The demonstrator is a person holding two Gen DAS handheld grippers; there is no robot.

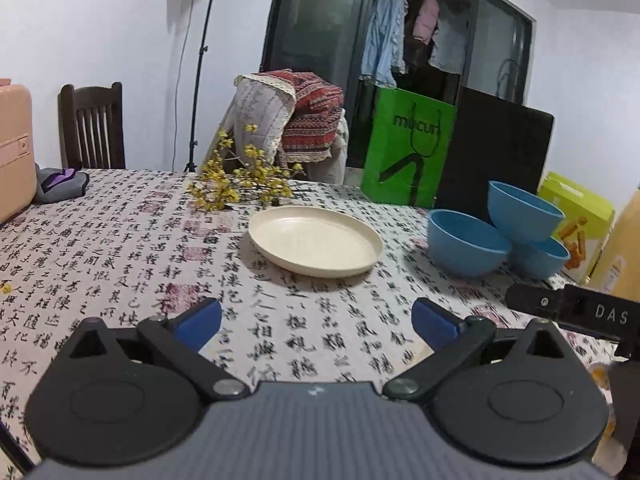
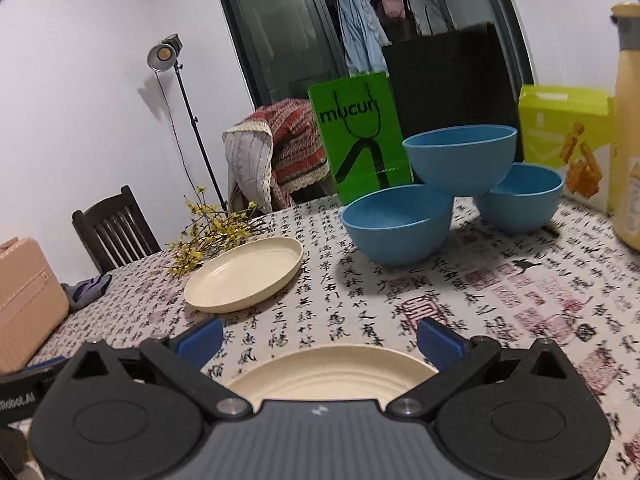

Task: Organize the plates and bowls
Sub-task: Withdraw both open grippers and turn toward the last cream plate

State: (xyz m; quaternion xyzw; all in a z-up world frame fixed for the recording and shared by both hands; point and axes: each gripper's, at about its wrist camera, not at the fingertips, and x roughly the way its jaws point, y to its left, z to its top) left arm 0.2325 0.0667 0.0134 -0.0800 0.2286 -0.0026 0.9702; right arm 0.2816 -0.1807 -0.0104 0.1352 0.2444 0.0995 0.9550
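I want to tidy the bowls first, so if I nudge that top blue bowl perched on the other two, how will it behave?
The top blue bowl rests only on the rims of two lower bowls, so a nudge would probably tip or slide it off. Its rounded bottom suggests it may rock or roll. It looks like light, stiff plastic, unlikely to break.

Two cream plates (image 2: 244, 274) (image 2: 332, 372) lie apart — three blue bowls (image 2: 400, 224) clustered, one atop.

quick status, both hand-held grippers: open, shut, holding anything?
Left hand-held gripper: open, empty, above the tablecloth.
Right hand-held gripper: open, holding nothing, cream plate below it.
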